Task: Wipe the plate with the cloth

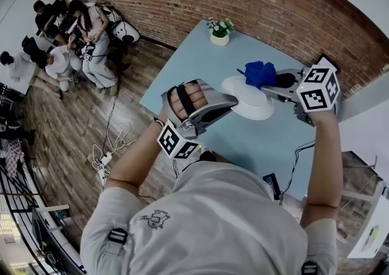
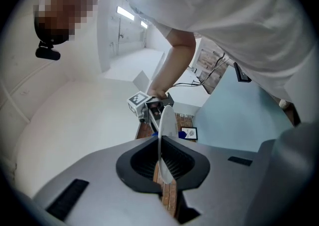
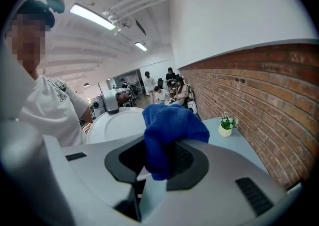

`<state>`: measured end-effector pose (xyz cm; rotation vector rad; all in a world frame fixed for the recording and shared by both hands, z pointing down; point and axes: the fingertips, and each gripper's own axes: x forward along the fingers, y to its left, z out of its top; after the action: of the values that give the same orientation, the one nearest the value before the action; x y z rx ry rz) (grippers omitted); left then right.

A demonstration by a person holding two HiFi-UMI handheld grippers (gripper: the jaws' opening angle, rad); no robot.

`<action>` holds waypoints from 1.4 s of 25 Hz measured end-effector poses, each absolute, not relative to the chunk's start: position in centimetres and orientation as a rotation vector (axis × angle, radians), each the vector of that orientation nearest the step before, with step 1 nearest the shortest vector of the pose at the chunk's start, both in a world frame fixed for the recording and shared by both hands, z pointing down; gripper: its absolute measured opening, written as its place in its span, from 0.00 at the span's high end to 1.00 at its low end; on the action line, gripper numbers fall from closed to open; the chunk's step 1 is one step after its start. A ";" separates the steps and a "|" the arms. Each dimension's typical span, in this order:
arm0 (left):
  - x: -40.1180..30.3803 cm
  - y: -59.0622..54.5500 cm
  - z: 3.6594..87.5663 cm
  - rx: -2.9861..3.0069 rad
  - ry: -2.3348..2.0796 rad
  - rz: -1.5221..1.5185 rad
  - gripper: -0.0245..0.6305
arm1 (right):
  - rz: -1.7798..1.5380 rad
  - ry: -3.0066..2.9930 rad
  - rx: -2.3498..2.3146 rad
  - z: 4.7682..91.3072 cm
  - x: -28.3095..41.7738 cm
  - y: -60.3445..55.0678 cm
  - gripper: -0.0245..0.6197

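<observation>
A white plate is held up over the light blue table, with my left gripper shut on its near-left rim. In the left gripper view the plate stands edge-on between the jaws of the left gripper. My right gripper is shut on a bunched blue cloth, which sits at the plate's far rim. In the right gripper view the cloth bulges out of the right gripper, and the plate faces it just behind. Whether cloth and plate touch I cannot tell.
The table runs along a brick wall. A small white pot of flowers stands at its far corner. A dark flat device lies near the front edge. Several people sit far left; cables trail across the wooden floor.
</observation>
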<state>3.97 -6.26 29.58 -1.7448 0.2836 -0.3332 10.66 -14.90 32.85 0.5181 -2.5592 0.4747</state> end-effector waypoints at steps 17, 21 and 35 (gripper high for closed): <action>2.3 -9.0 31.3 -1.743 0.365 -0.430 0.94 | 0.227 -2.617 0.250 29.0 3.4 -7.5 0.82; 1.8 -9.6 31.3 -1.738 0.394 -0.445 0.94 | 0.315 -2.594 0.309 30.7 6.6 -8.5 0.82; 4.1 -6.8 30.9 -1.767 0.287 -0.369 0.93 | 0.443 -2.503 0.398 33.7 7.6 -15.0 0.82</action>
<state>4.08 -6.77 30.94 -1.7669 0.2873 -0.3694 7.57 -14.95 33.74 0.3976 -2.5030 0.4425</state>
